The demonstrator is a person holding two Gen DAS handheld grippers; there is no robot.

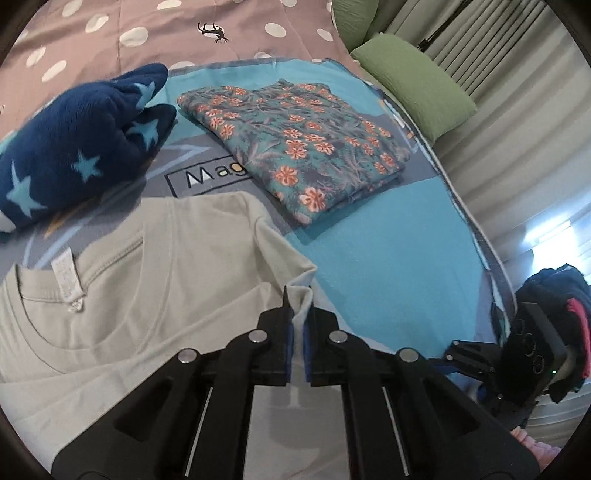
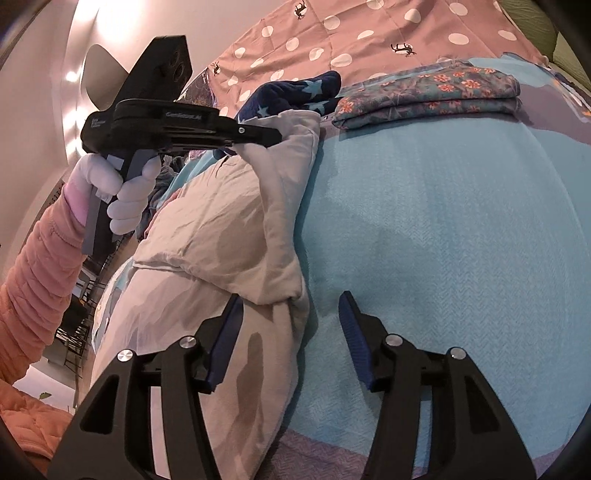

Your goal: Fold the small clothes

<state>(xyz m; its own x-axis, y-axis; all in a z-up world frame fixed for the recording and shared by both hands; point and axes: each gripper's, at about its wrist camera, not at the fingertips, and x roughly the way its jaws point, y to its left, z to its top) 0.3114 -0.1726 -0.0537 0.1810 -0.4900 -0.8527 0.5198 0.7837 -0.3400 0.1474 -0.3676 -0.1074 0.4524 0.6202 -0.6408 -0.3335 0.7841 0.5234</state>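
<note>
A pale grey T-shirt (image 1: 155, 273) lies on the blue blanket (image 1: 388, 266), collar and label toward the left. My left gripper (image 1: 298, 302) is shut on the T-shirt's sleeve edge and holds it lifted. The right wrist view shows the left gripper (image 2: 275, 137) pinching the raised cloth (image 2: 229, 229). My right gripper (image 2: 291, 302) is open, its jaws wide apart around the lower bunched edge of the T-shirt, the left pad (image 2: 225, 332) touching cloth, the right pad (image 2: 356, 332) over bare blanket.
A folded floral garment (image 1: 303, 144) lies at the back of the blanket. A navy star-print garment (image 1: 77, 144) sits bunched at the left. Green pillows (image 1: 413, 85) lie at the back right. A polka-dot bedspread (image 1: 184, 33) lies beyond.
</note>
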